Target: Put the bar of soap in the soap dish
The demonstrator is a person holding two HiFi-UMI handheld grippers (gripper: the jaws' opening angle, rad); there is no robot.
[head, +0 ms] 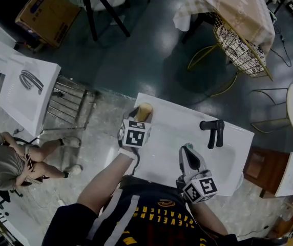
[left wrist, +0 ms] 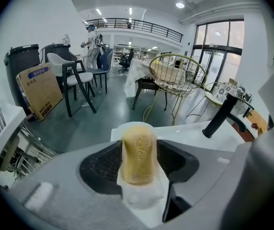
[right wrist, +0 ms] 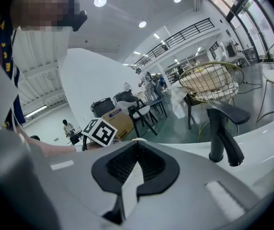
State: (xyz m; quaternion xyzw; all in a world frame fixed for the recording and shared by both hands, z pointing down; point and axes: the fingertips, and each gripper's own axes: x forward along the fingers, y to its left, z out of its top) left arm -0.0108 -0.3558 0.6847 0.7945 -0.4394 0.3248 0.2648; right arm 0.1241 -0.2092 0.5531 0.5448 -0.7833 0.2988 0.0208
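A tan bar of soap (left wrist: 139, 152) stands on end on a small white soap dish (left wrist: 144, 196) at the corner of the white sink counter (head: 167, 137). My left gripper (left wrist: 138, 163) has its jaws wide on either side of the bar, and the black pads stand just off it. In the head view the soap (head: 145, 109) shows past the left gripper (head: 140, 119) at the counter's far left corner. The right gripper (head: 187, 150) hovers over the counter's near edge, its tips (right wrist: 135, 145) meeting with nothing between them.
A black faucet (head: 213, 131) stands at the right of the counter beside the basin. A gold wire chair (head: 238, 45) and a clothed table lie beyond it. A white cabinet (head: 28, 94) and a seated person (head: 8, 163) are at the left.
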